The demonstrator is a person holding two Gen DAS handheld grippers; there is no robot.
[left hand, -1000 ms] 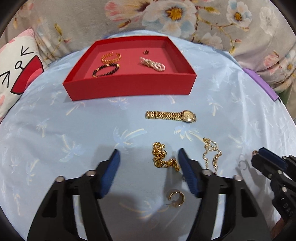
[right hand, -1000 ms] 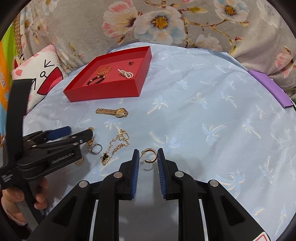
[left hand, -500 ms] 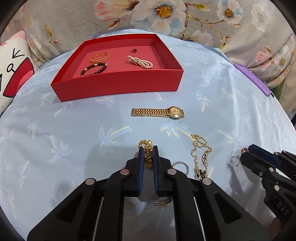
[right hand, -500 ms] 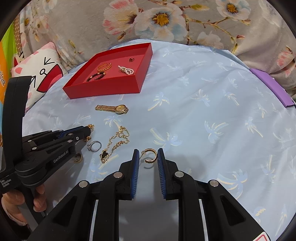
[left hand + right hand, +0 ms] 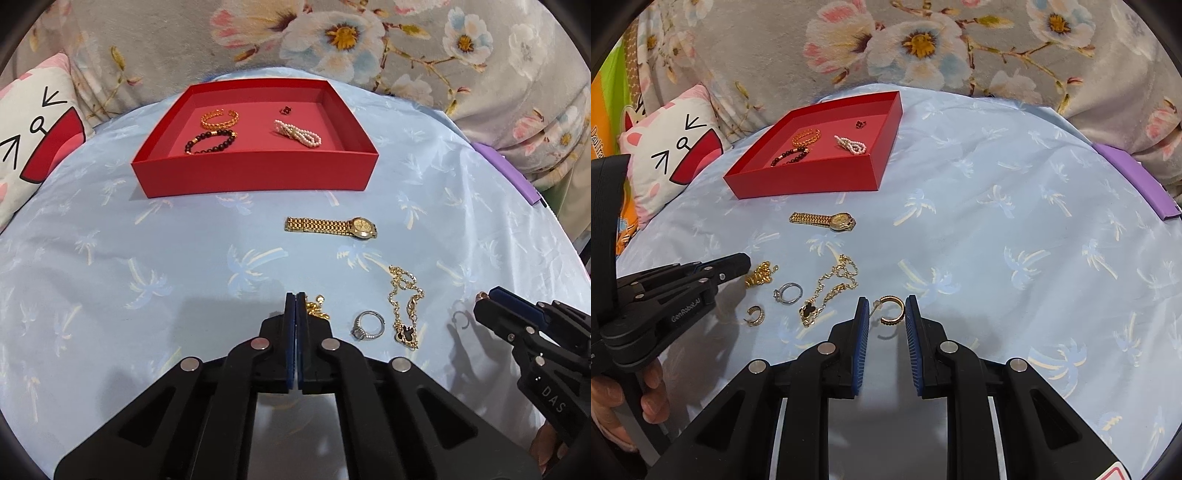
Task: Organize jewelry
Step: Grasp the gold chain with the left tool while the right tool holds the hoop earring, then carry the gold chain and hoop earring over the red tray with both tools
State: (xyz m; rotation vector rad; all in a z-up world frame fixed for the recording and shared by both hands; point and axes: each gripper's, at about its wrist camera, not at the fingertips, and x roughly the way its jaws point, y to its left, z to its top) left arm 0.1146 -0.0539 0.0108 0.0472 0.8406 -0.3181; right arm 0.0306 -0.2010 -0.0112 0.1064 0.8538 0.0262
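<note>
A red tray (image 5: 255, 177) at the back holds a gold bangle, a black bead bracelet, a pearl bracelet and a small dark stud. On the blue cloth lie a gold watch (image 5: 332, 226), a silver ring (image 5: 368, 325), a gold clover bracelet (image 5: 404, 310) and a gold chain (image 5: 316, 308). My left gripper (image 5: 295, 295) is shut, pads together. The chain sits bunched against its right finger, and I see no link between the pads. My right gripper (image 5: 886, 314) is shut on a gold hoop earring (image 5: 892, 310) held just above the cloth. A second hoop earring (image 5: 755, 315) lies near the left gripper (image 5: 738, 264).
A cat-face pillow (image 5: 33, 136) lies at the left edge and a purple flat item (image 5: 506, 173) at the right edge. Grey floral fabric rises behind the tray. A hand (image 5: 646, 391) holds the left gripper's handle. Bare blue cloth spreads to the right.
The left jaws went from wide open around the gold chain to fully shut, and the gripper drew back slightly, leaving the chain by its right finger. The right gripper kept still with the earring.
</note>
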